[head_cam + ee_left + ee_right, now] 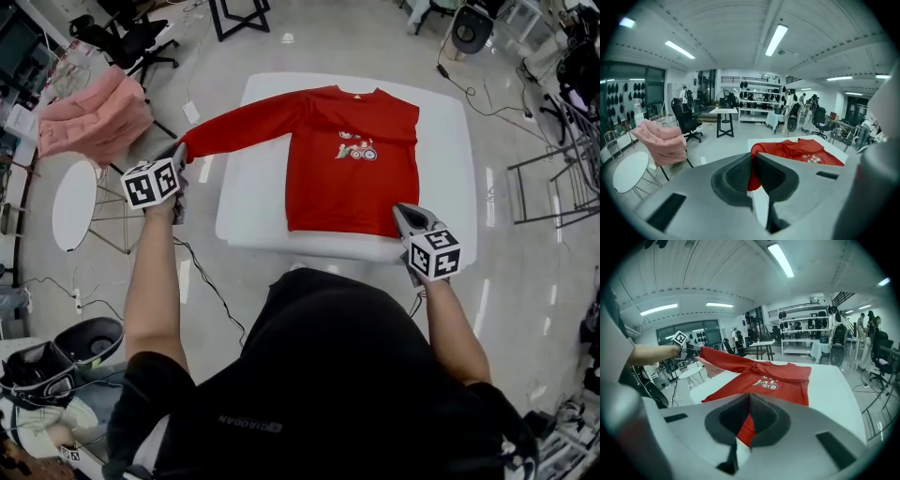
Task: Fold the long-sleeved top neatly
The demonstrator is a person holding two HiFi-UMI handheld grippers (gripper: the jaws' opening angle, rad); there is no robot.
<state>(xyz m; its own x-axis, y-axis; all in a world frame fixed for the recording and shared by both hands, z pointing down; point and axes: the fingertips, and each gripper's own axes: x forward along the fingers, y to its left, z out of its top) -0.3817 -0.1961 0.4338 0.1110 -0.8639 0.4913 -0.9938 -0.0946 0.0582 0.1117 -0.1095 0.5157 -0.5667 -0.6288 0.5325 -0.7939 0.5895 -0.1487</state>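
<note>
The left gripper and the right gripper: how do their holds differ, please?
The left gripper holds the sleeve end beyond the white table; the right gripper holds the near hem over it. Left's fabric is stretched straight; right's lies on the table. Both are shut on the red top.

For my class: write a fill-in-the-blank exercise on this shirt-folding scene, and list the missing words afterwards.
The long-sleeved top lying on the white table is ___ in colour.
The left gripper is shut on the end of one ___, stretched out past the table's edge.
The right gripper is shut on the top's bottom ___.
The bundled garment left of the table in the head view is ___.
Missing words: red; sleeve; hem; pink.
</note>
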